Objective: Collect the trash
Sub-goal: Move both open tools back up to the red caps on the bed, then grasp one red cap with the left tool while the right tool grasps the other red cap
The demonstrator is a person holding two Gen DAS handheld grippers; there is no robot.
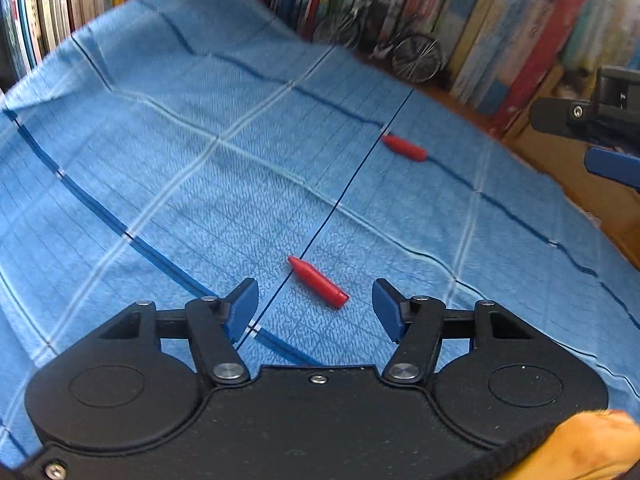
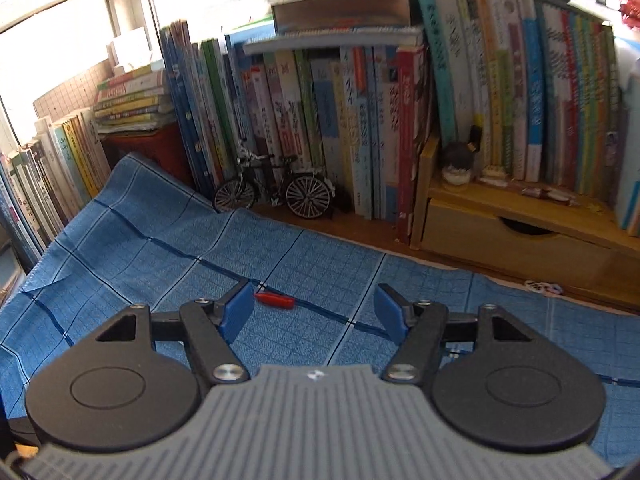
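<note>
On the blue checked cloth, just ahead of the left gripper, whose jaws are standing apart with nothing gripped, a red cap-like piece is lying between the blue pads. Farther off, a second red piece is lying before the right gripper, likewise spread wide and empty, with a model bicycle and books standing beyond.

We carry two sets of black tongs: left tongs and right tongs have blue pads, silver screws, round black discs.
</note>
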